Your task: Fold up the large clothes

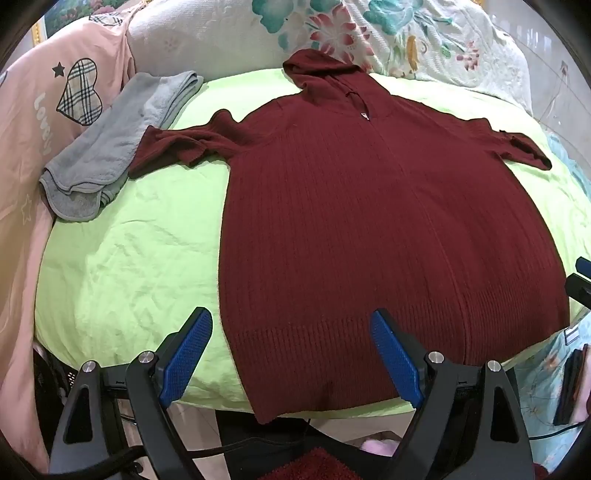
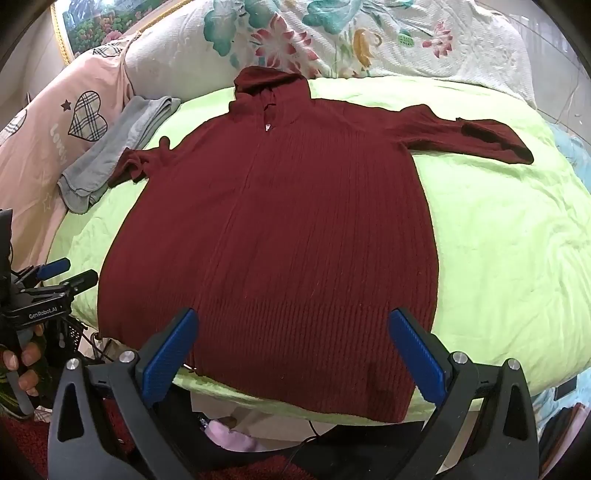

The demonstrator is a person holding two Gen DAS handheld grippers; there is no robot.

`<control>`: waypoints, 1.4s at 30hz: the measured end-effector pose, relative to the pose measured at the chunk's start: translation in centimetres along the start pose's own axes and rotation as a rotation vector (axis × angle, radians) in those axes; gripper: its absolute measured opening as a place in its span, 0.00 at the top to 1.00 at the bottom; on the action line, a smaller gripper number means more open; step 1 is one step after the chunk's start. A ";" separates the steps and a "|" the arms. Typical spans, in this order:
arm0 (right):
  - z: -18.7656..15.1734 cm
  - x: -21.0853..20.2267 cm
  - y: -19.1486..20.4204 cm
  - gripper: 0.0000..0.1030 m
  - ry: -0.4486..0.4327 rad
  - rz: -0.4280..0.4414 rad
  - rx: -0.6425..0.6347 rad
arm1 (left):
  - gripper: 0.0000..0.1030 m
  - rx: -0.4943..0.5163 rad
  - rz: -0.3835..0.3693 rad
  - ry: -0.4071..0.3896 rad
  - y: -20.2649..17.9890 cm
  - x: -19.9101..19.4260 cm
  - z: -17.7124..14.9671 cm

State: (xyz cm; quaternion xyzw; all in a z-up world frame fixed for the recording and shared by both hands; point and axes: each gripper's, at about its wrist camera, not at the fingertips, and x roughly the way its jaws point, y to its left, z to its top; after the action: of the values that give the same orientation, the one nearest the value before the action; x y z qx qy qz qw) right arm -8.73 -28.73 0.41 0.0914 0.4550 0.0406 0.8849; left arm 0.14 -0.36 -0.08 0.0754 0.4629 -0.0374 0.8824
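A dark red ribbed hooded cardigan [image 1: 369,221] lies flat and face up on a lime green sheet [image 1: 140,258], hood at the far end, both sleeves spread sideways. It also shows in the right wrist view [image 2: 288,240]. My left gripper [image 1: 291,325] is open and empty, hovering over the hem's left part at the near edge. My right gripper [image 2: 293,325] is open and empty over the hem's right part. The left gripper [image 2: 68,271] shows at the left edge of the right wrist view.
A folded grey towel [image 1: 110,147] lies by the left sleeve. A pink cover with a plaid heart [image 1: 79,92] is at the left. A floral quilt [image 1: 369,33] lies behind the hood. The near bed edge drops to the floor with cables.
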 end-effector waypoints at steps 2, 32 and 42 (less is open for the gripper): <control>0.2 0.0 0.0 0.01 0.000 -0.001 -0.001 | 0.14 0.001 -0.001 0.000 -0.1 0.0 0.0; 0.2 0.6 -0.3 0.01 -0.007 -0.006 0.033 | 0.14 0.019 0.003 -0.021 0.0 1.5 0.0; 1.6 1.4 -2.3 0.01 -0.131 0.018 0.077 | 0.14 0.064 0.025 -0.005 -0.4 3.6 1.4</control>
State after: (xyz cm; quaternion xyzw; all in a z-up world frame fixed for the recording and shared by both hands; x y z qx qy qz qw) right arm -6.69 -30.96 -0.26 0.1318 0.3966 0.0250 0.9082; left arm 3.26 -0.96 -2.32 0.1092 0.4582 -0.0411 0.8812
